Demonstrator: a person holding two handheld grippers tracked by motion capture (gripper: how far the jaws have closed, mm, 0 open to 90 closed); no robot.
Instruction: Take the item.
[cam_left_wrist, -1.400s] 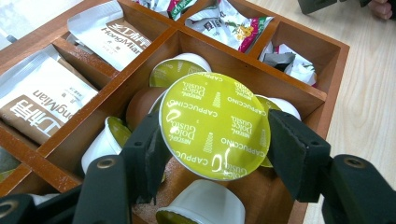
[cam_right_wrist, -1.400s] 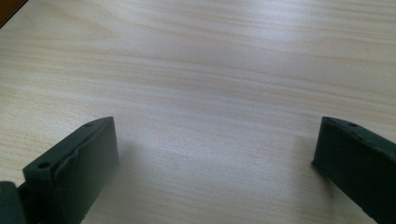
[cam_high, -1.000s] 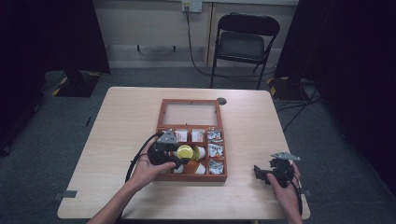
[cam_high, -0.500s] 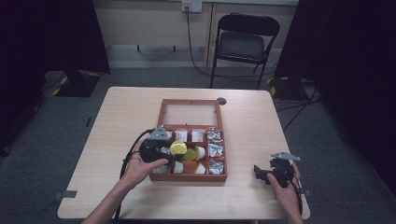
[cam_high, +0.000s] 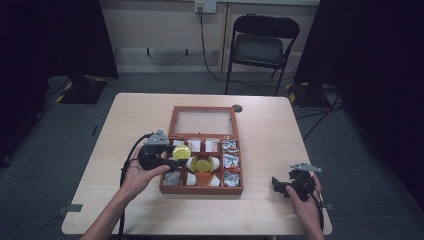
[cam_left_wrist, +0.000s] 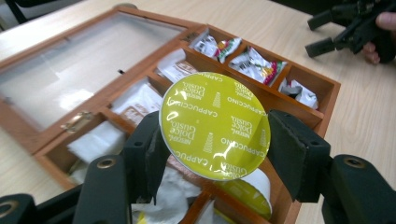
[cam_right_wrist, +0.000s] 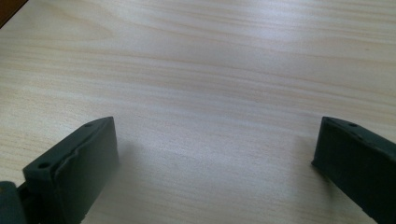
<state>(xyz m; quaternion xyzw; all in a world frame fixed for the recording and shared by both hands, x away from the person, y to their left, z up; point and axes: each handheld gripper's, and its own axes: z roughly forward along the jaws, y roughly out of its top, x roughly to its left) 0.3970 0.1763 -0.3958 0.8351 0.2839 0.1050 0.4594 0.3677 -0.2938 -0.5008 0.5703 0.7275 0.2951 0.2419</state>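
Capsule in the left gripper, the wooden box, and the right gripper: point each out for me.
Capsule (cam_left_wrist: 215, 124), left gripper view, centre of its yellow foil lid.
Wooden box (cam_high: 201, 190), high view, its near front wall.
Right gripper (cam_high: 279, 184), high view, midway between its open fingertips.

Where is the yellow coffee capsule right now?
The yellow coffee capsule is clamped in the left tool, held just above the left side of the wooden box, over its front compartments.
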